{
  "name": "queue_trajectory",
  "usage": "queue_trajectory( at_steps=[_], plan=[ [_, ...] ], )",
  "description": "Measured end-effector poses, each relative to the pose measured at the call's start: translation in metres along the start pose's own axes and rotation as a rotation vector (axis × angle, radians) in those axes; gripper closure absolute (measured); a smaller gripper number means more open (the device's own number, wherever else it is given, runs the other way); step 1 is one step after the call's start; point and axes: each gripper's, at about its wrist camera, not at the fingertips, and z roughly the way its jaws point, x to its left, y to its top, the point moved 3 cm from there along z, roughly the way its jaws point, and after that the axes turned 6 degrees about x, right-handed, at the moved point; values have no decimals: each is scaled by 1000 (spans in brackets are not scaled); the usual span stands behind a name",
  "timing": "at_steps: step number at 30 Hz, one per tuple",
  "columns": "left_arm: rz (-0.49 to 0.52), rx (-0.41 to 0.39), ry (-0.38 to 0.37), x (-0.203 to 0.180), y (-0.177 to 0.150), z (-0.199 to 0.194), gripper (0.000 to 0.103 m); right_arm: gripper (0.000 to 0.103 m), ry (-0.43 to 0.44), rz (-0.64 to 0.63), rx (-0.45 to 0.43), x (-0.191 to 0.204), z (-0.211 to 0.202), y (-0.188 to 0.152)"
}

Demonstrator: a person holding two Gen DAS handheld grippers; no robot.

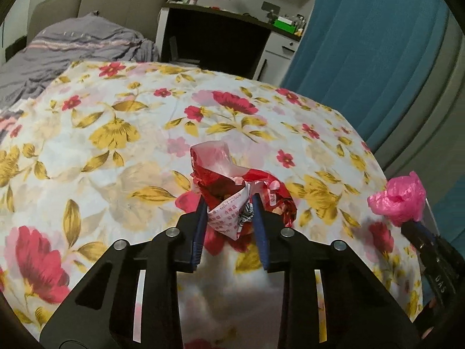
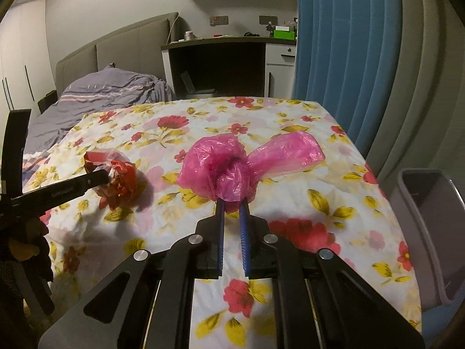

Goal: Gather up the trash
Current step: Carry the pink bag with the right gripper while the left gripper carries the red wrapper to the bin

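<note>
1. Bed with grey duvet (image 2: pixel 96 99), far left in the right wrist view; it lies beyond the flowered cloth (image 2: pixel 203 122) that covers the surface carrying the trash.
2. Left tongs (image 1: pixel 229 203), clenched on a crumpled red wrapper (image 1: pixel 232 192). The wrapper sits between the two blue fingers (image 1: pixel 200 218), its printed white corner wedged in the gap. In the right wrist view it appears to hang just above the cloth, though contact cannot be ruled out. The left tongs reach in low from the left, nearly level, fingers pointing toward the cloth's middle.
3. Right tongs (image 2: pixel 232 203), clenched on a knotted pink plastic bag (image 2: pixel 221 171). The blue fingers pinch the bag at its lower bulge; one loose lobe trails to the right. Whether the bag is clear of the cloth cannot be told. The right tongs point straight ahead along the cloth, tilted slightly down.
4. Grey bin (image 2: pixel 430 232), beside the cloth's right edge, its mouth open; no trash is visible in the part shown.
5. Technique, as judged here: both pieces seem ready to carry to the bin. Keep each grip firm, since thin film slips easily, lift clear of the cloth to avoid dragging it, and take the right-hand load first, being nearer. Release only when over the bin's mouth.
</note>
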Motion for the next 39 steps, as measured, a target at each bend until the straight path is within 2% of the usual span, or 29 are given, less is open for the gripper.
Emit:
queue_trajectory(
  at_steps=[9,22,31,39],
  plan=[
    [77,-91,9,-31,-13,-54,76,92,-9,26,-44,-15,-41,-1],
    [179,-175,-34,-89,-36,-114,76,92,-24,51,-96,-39,-102,-23],
    [249,-187,-80,-140,-49,-123,76,92,-55,79,-110,-70,-125,-42],
    [318,-185,-149,-200,-56,-118,77,92,-105,144,-127,-121,-141,-53]
  ],
)
